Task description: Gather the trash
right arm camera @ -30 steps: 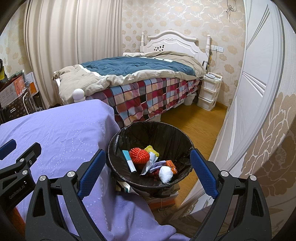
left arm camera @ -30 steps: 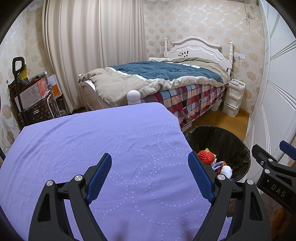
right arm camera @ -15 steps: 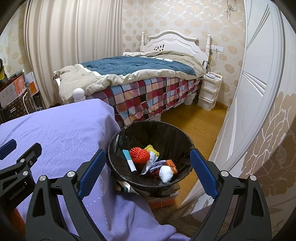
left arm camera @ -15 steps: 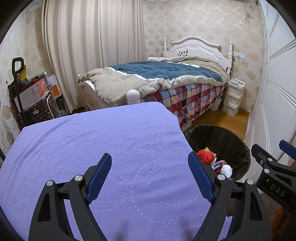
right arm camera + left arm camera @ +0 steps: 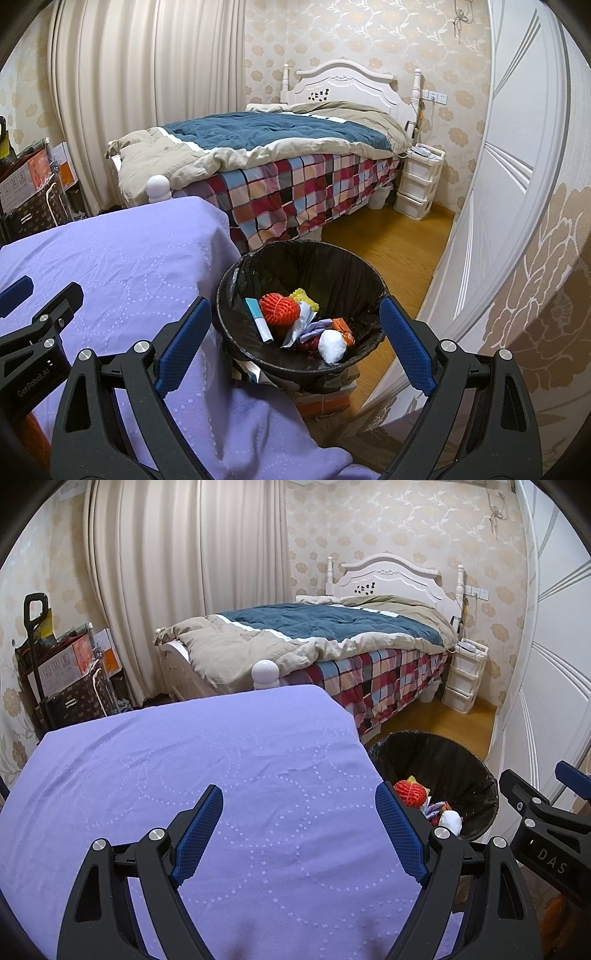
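Observation:
A black-lined trash bin (image 5: 258, 273) stands on the floor right of the purple-clothed table (image 5: 122, 258). It holds several pieces of trash: a red net ball (image 5: 279, 309), a yellow piece (image 5: 308, 298), a white-and-teal tube (image 5: 259, 323), wrappers, a white wad (image 5: 331, 345). My right gripper (image 5: 295, 341) is open and empty, just above the bin's near rim. My left gripper (image 5: 300, 829) is open and empty over the bare purple cloth (image 5: 184, 768). The bin (image 5: 458, 753) also shows in the left wrist view, with the right gripper's body (image 5: 546, 834) beside it.
A bed (image 5: 280, 147) with a plaid cover stands behind the table. A white drawer unit (image 5: 417, 184) is by the headboard. White wardrobe doors (image 5: 498, 184) line the right side. Boxes and a cart (image 5: 62, 675) stand at far left. Wooden floor (image 5: 399, 240) lies beyond the bin.

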